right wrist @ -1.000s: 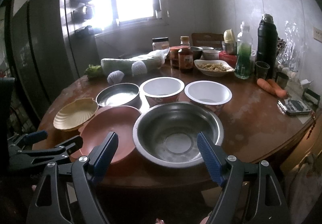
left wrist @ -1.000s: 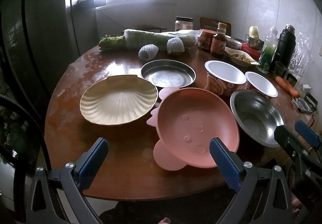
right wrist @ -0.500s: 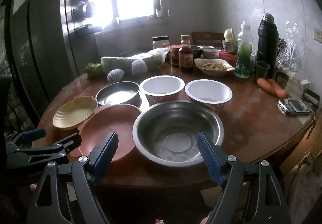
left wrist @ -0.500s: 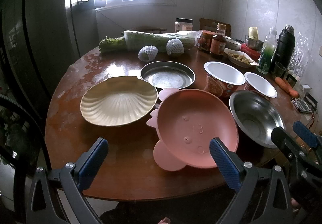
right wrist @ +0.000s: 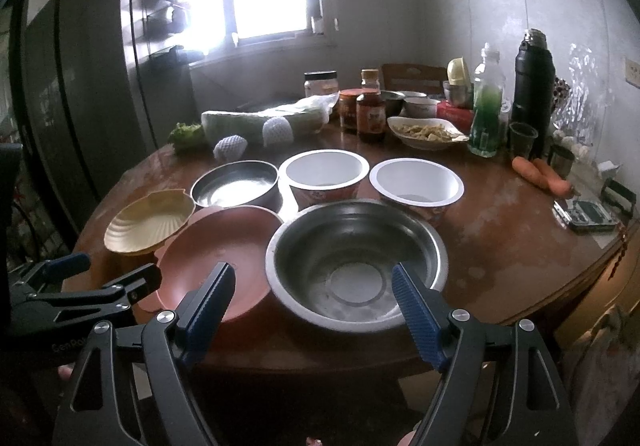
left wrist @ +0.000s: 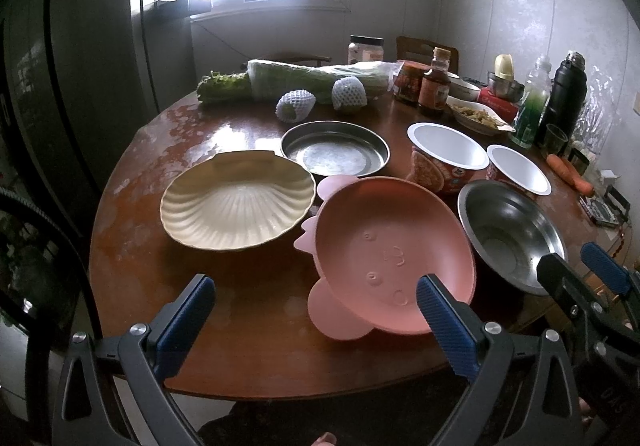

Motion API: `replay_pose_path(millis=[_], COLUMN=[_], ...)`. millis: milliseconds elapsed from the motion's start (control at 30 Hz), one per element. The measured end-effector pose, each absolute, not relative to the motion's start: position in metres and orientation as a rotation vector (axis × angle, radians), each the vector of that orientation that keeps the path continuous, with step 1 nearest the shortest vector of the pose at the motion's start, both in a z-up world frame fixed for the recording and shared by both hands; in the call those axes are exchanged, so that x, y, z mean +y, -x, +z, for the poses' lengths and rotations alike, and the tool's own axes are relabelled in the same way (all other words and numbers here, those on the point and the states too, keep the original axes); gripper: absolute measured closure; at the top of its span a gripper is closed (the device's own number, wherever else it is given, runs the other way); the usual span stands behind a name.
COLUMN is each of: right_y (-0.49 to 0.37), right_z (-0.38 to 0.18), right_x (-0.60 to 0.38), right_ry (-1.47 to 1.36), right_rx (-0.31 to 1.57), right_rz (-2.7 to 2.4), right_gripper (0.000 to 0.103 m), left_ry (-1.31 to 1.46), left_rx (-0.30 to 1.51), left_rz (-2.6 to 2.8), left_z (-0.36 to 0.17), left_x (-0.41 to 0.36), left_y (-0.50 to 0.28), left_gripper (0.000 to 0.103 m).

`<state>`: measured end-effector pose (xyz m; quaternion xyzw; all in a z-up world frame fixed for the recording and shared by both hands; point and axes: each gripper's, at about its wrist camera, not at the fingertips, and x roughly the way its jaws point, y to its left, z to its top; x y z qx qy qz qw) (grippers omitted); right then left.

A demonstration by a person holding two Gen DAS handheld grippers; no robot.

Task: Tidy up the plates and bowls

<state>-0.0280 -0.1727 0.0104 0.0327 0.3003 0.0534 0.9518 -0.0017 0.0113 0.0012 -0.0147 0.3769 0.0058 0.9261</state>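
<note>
Hovering at worktop edge — left claw gaping before pink plate, right claw gaping before steel bowl — gripping nothing.

Bare counter lies open before the shell plate. The pink plate and steel bowl crowd the near edge, touching; paper bowls, steel pan and bottles block behind.
</note>
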Motion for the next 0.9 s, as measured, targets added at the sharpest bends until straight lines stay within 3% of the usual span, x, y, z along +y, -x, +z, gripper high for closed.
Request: replay_pose_path(millis=[400, 900], right_y=[0.018, -0.03], right_z=[0.014, 0.027], right_x=[-0.159, -0.096], right_ry=[-0.057, -0.005], right_rx=[0.609, 0.638], right_rz=[0.141, 0.316], right_gripper=[0.021, 0.021], left_ry=[0.072, 0.172], left_rx=[0.771, 0.804], left_rz=[0.025, 0.163], left_z=[0.002, -0.006], left_x=[0.036, 0.13], left_y=[0.0, -0.021], left_gripper=[0.002, 0.002])
